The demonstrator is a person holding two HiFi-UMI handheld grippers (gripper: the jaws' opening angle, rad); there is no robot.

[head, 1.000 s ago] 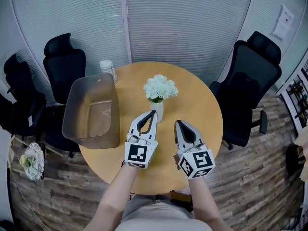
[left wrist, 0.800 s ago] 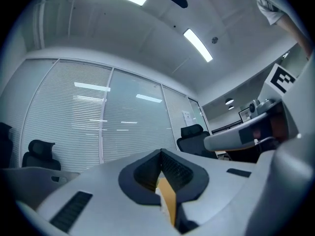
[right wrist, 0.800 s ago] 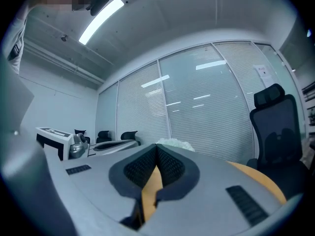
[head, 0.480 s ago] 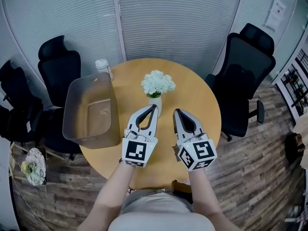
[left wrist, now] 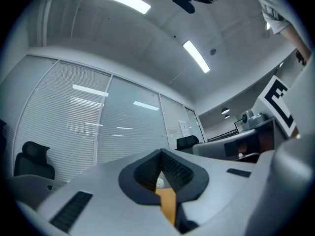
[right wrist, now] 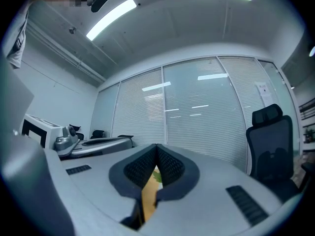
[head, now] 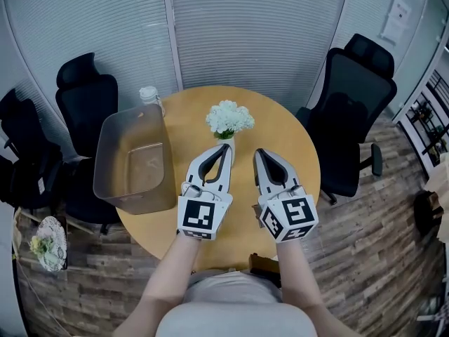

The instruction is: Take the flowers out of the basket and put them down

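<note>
White flowers [head: 230,119] stand in a small pale vase [head: 231,144] at the middle of the round wooden table [head: 280,128]. The grey-brown basket [head: 144,170] sits to their left with nothing in it. My left gripper [head: 226,147] is shut and empty, its tip over the vase's near side. My right gripper [head: 257,152] is also shut and empty, a little right of the vase. In the left gripper view the left gripper [left wrist: 161,152] has its tips meeting, with table and a bit of white bloom behind. In the right gripper view the right gripper [right wrist: 156,146] looks the same.
A clear bottle [head: 149,95] stands at the table's back left, behind the basket. Black office chairs stand at the left [head: 88,93] and right [head: 354,97]. Blinds cover the glass wall behind. Another bunch of flowers [head: 43,248] lies on the floor at the left.
Both grippers have risen toward the camera and edged forward. The left tip now overlaps the vase. Both stay shut and empty.
</note>
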